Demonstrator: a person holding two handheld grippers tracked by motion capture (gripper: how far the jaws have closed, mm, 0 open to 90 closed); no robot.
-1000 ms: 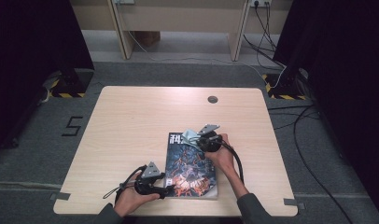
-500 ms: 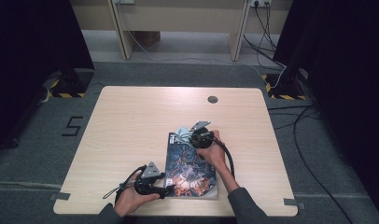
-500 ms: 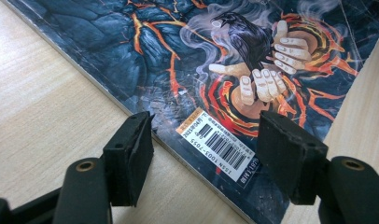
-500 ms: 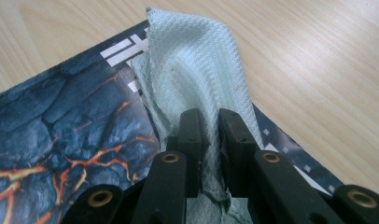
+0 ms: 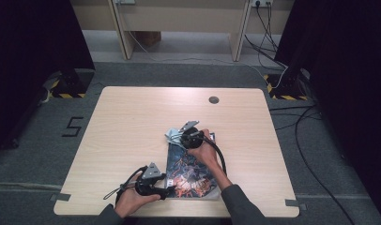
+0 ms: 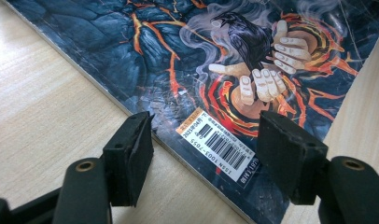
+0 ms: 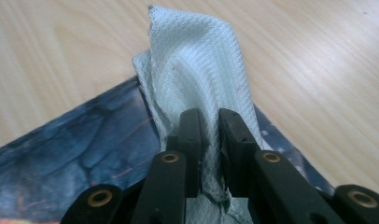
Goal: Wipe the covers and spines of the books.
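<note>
Cloth pinched in right gripper jaws (over magazine top edge), left gripper jaws apart, straddling mag corner.

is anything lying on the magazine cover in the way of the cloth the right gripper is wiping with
Nothing visible: the right gripper pinches the pale green textured cloth at the far corner of the dark illustrated magazine, whose cover lies bare.

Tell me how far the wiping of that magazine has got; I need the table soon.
Done: the right gripper is shut on the cloth, and the left gripper stands open across the near corner of the magazine. In hand: the cloth sits at the magazine's far edge. Left: how much of the cover is wiped can't be told.
</note>
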